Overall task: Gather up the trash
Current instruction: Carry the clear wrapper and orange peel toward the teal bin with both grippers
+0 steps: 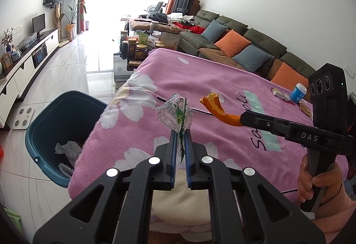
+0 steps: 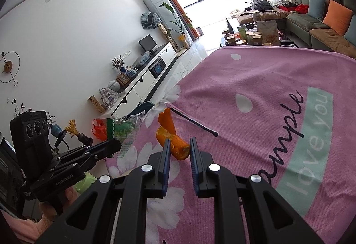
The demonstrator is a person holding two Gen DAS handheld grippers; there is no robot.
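My left gripper is shut on a clear plastic wrapper with green print, held above the pink blanket. My right gripper is shut on an orange peel; the peel also shows in the left wrist view, sticking out of the right gripper's tip. A teal trash bin stands on the floor at the table's left edge, with crumpled paper inside. In the right wrist view the wrapper shows at the left gripper.
A thin black stick lies on the blanket. At the far right of the blanket stand a small blue-and-white cup and snack wrappers. Jars and packets crowd a table beyond. A sofa runs along the right.
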